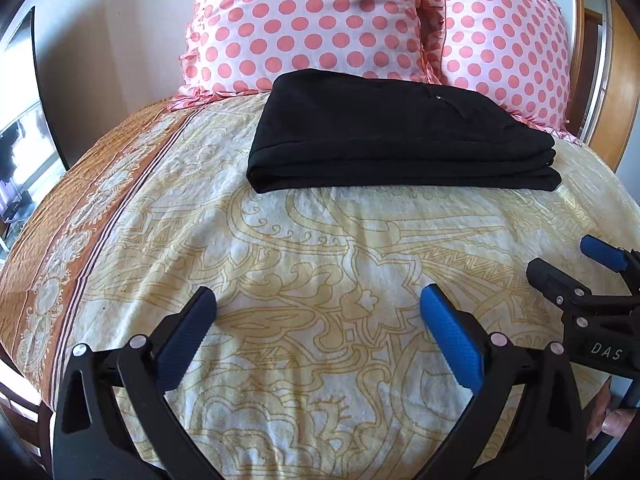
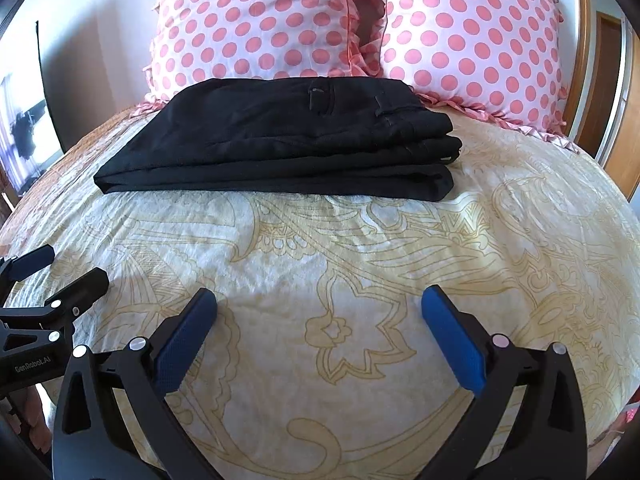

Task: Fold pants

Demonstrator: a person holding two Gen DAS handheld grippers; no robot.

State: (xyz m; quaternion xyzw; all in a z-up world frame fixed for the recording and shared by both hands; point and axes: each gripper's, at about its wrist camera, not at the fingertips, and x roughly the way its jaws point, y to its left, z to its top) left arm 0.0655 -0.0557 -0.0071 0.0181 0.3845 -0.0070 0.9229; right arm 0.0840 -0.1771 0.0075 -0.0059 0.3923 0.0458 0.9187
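Note:
Black pants (image 1: 400, 136) lie folded into a flat stack of layers on the bed, just in front of the pillows; they also show in the right wrist view (image 2: 280, 140). My left gripper (image 1: 318, 300) is open and empty, held over the bedspread well short of the pants. My right gripper (image 2: 320, 298) is open and empty, likewise back from the pants. The right gripper shows at the right edge of the left wrist view (image 1: 560, 256), and the left gripper at the left edge of the right wrist view (image 2: 72, 264).
Two pink polka-dot pillows (image 1: 312, 20) (image 2: 472, 40) stand against the headboard behind the pants. The cream patterned bedspread (image 1: 320, 260) has an orange border (image 1: 80, 208) along the bed's left edge. A wooden door (image 2: 608, 92) is at the right.

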